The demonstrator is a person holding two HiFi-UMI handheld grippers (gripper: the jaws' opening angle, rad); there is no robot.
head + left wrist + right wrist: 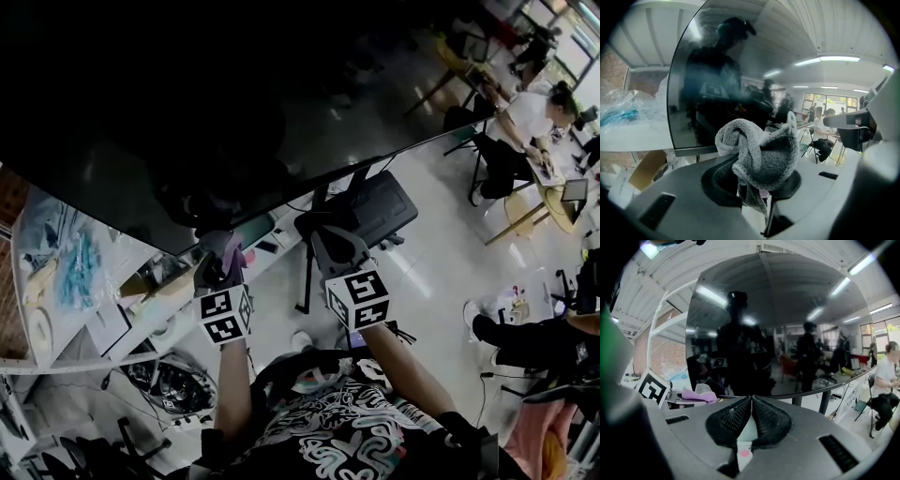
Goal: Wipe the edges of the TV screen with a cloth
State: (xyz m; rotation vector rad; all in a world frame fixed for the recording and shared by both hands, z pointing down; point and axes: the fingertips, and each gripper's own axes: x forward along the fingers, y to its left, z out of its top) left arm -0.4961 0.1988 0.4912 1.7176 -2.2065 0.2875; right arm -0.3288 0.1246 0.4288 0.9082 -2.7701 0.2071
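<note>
As you look down over both arms, the TV screen [234, 103] fills the upper part of the head view, dark and glossy, with its lower edge running on a slant. Your left tongs [221, 262] sit right at that lower edge, close to the screen's lower left corner, and they are pinching a grey cloth [761, 147]. The cloth is bunched into a crumpled wad that rises above the tips, and a loose tail hangs down between them. These views do not show whether the wad touches the screen's frame; it is just beside it.

Your right tongs [751, 401] are pressed together with nothing between them, their ribbed black pads meeting in a thin line. They hover just under the screen's lower edge, further toward its right end than the left pair, and apart from the glass.

Below the middle of the screen stands a black office chair [375, 211]. Left of the screen, a white shelf [637, 138] carries clear plastic bags [621, 110]. Beyond the screen's right end is a seated person [534, 117].
</note>
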